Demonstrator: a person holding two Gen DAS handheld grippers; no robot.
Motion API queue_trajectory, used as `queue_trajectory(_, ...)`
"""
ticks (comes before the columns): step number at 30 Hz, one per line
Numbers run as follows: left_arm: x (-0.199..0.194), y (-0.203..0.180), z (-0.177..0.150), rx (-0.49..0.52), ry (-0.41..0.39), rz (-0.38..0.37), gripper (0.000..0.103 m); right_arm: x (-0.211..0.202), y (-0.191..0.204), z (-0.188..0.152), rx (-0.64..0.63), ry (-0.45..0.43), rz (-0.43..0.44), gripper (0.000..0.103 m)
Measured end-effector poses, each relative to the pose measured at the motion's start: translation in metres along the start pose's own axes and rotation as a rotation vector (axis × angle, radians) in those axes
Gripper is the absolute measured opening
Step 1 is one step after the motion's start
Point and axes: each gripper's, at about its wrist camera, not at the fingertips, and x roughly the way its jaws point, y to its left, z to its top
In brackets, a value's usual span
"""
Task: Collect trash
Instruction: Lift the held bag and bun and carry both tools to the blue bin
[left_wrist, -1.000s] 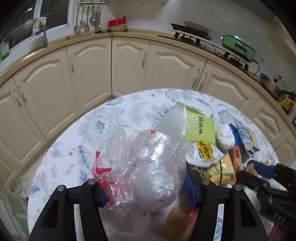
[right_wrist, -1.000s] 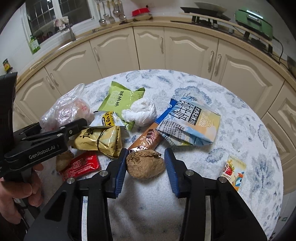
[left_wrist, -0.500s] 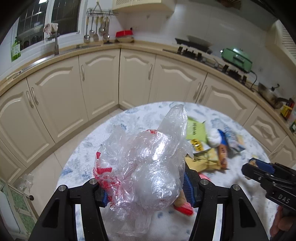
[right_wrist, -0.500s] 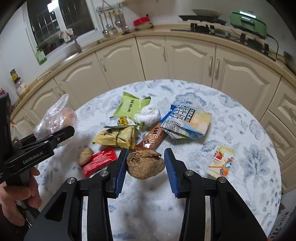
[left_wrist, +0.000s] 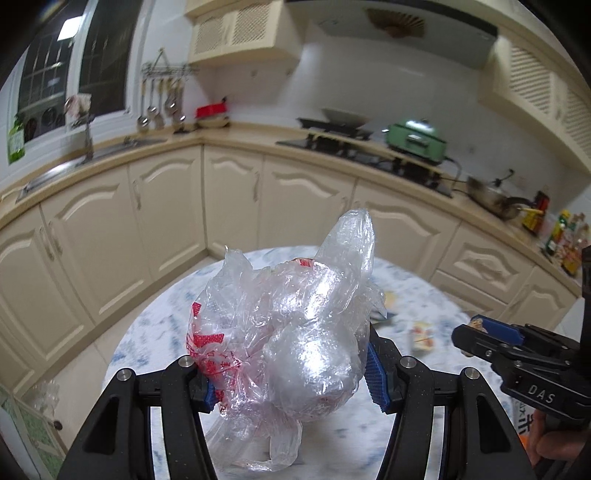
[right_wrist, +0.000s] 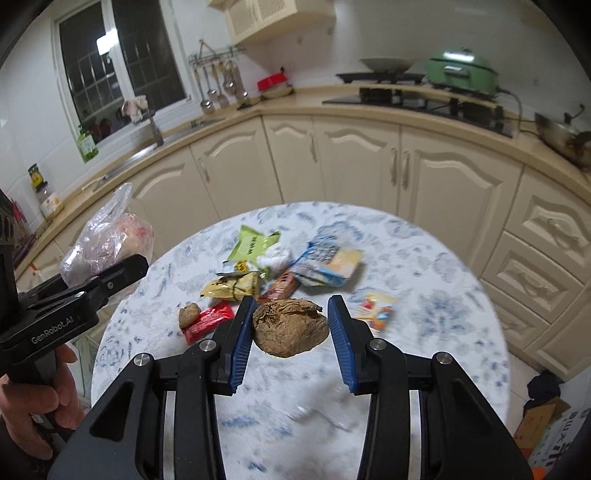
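From the left wrist camera, the left gripper (left_wrist: 291, 373) is squeezed about halfway shut on a crumpled clear plastic bag (left_wrist: 295, 332) with red print on it. The bag is up in the air, above the near edge of the round table (left_wrist: 155, 325). At the right side the right gripper (left_wrist: 491, 334) pokes in, and a small yellow fruit packet (left_wrist: 421, 334) lies blurry on the table past the bag. From the right wrist camera, the right gripper (right_wrist: 290, 325) is closed partway on a crumpled brown paper ball (right_wrist: 290, 326). The left blue pad (right_wrist: 242, 341) presses on it, while the right pad looks a tiny bit off it, so the hold may be loose. The ball is off the table too. So two pieces of trash are picked up, one in each gripper. A lot is left on the table: a small brown paper wad (right_wrist: 189, 314) and a red wrapper (right_wrist: 208, 321) near the left edge, then a yellow snack bag (right_wrist: 231, 286), a green snack bag (right_wrist: 251, 245), a white tissue ball (right_wrist: 275, 256), a brown bar wrapper (right_wrist: 280, 288) and a blue and yellow packet (right_wrist: 328, 264) in the middle, and the fruit packet near the right. I see no trash bin in either view, so I think the job is only just begun.
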Motion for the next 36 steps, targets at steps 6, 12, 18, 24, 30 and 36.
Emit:
queue_trajectory(6,-0.029,-0.037,-0.011,0.055,-0.029,-0.064,0.056,-0.039,-0.028,-0.005,0.054,-0.058,-0.032,0.041)
queue_trajectory(12,-0.049,-0.072,-0.016,0.113,-0.054,-0.147,0.056,-0.085,-0.067,-0.012,0.115,-0.125,-0.097,0.041)
queue_trajectory(18,-0.053,-0.109,-0.018,0.181,-0.071,-0.225,0.056,-0.124,-0.111,-0.026,0.174,-0.166,-0.177,0.041)
queue_trajectory(24,-0.034,-0.147,-0.011,0.246,-0.055,-0.312,0.056,-0.16,-0.154,-0.045,0.239,-0.199,-0.256,0.041)
queue_trajectory(30,-0.006,-0.193,-0.006,0.309,-0.011,-0.409,0.056,-0.194,-0.199,-0.068,0.305,-0.215,-0.35,0.041)
queue_trajectory(36,0.033,-0.248,-0.003,0.365,0.079,-0.496,0.056,-0.216,-0.252,-0.098,0.397,-0.204,-0.435,0.041)
